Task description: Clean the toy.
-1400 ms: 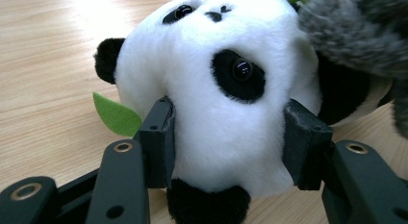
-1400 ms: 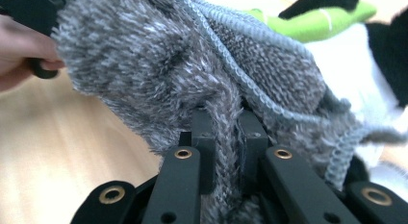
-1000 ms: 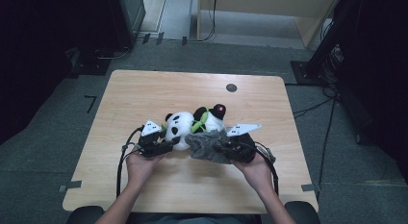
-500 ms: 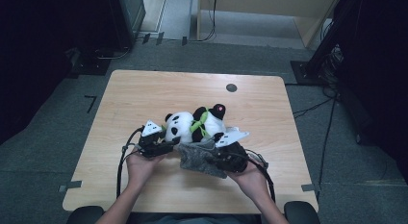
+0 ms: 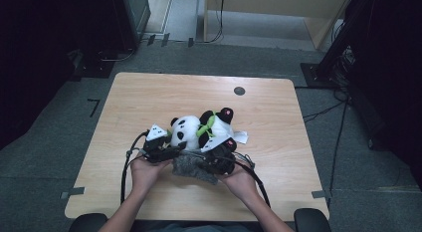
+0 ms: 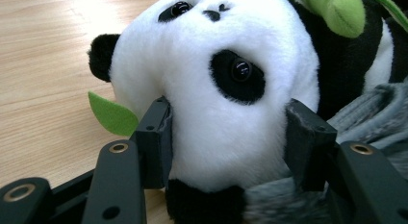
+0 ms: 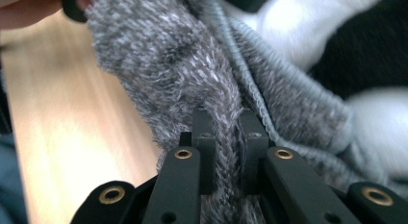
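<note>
Right claw (image 7: 225, 137), clamped on the grey knit (image 7: 183, 80), has drawn it leftward; left claw (image 6: 226, 137) grips the panda's head (image 6: 216, 80), ready for dressing.

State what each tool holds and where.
Left tool clamps the panda plush by its head, across the cheeks. Right tool pinches a fold of the grey knit cloth.

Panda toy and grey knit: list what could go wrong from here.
1. The left gripper clamps the panda toy by its soft, round head; the plush may squeeze out if pulled.
2. The right gripper pinches just a thin fold of the grey knit; the fuzzy fabric could slip free or stretch.
3. In the high view the toy lies near the table edge on the person's side, so a hard tug might drag it off.
</note>
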`<state>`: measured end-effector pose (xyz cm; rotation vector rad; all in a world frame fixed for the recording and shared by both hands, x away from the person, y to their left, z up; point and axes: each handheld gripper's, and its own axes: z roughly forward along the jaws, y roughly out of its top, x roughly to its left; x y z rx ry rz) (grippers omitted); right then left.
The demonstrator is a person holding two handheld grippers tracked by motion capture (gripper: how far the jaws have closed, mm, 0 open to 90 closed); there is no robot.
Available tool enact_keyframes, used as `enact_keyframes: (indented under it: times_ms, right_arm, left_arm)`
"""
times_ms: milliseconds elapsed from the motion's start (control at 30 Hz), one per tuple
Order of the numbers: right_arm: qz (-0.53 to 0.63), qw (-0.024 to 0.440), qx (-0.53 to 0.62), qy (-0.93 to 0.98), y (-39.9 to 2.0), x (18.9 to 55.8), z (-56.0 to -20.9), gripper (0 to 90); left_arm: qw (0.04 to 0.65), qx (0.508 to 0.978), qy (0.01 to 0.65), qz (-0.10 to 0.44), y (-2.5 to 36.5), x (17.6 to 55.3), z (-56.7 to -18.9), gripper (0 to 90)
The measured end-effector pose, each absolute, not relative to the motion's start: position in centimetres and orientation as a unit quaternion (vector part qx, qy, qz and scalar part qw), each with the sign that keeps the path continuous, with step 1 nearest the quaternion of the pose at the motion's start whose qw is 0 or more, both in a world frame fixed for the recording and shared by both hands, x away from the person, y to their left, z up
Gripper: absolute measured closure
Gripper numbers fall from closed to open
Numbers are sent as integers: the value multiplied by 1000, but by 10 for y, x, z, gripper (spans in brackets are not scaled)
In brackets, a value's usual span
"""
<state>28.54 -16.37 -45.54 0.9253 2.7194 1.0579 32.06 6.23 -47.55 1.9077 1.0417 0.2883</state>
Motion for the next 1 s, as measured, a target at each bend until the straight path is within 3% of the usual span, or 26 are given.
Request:
enact_keyframes:
  times_ms: [300, 1000]
  right_arm:
    - [344, 57, 308, 885, -147, 304, -462, 824]
    - [349, 85, 344, 867, -194, 287, -454, 823]
  left_arm:
    - [456, 775, 421, 120, 63, 321, -476, 438]
    - [453, 780, 415, 114, 65, 323, -475, 439]
